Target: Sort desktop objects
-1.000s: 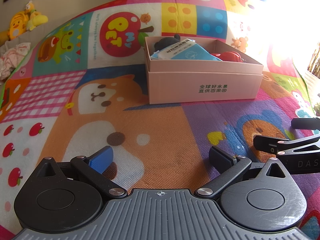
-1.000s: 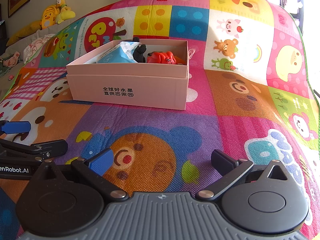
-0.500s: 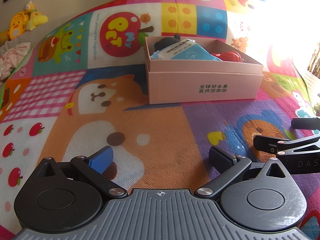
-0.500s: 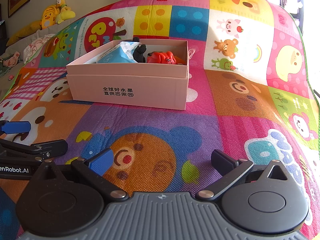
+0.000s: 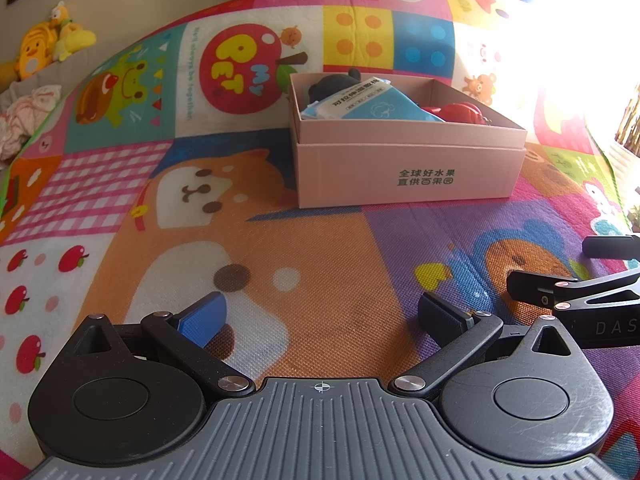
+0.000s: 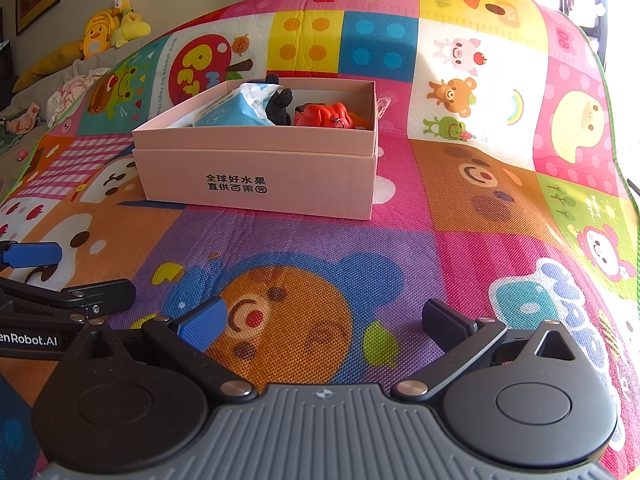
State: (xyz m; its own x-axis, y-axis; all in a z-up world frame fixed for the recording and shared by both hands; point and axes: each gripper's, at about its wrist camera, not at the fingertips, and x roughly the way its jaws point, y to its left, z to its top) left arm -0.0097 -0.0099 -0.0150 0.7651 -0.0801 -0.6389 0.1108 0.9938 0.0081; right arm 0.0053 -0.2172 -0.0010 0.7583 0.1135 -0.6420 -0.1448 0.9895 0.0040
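Left gripper (image 5: 322,314): fingers spread wide, one blue-padded, one black, nothing between them; hovered low over the near part of the colourful cartoon-printed play mat (image 5: 248,240). Its side showed at the left edge of the right wrist view.

Right gripper (image 6: 324,316): fingers likewise spread wide and empty, low over the bear print of the mat, just right of the left gripper, the two side by side and apart. Both pointed toward the box; judged a resting pose, with nothing loose in view on the mat for either to take.

Pink rectangular cardboard box (image 6: 280,176), open-topped, dark printed characters on its near wall: stood on the mat, far from both grippers, roughly centre. Judged the collecting place for the sorted things.

Contents, lying within its walls:
- Light-blue soft plastic pack with white label (image 5: 372,106), tilted against the left side, rising above the rim.
- Black plush toy (image 6: 280,102), behind and beside the pack, partly hidden.
- Red rounded plastic toy (image 6: 324,118), right side, small metal clip showing.

Task judged at or near its end.

Yellow plush toys (image 6: 100,34): far left, off the mat, beside crumpled cloth.
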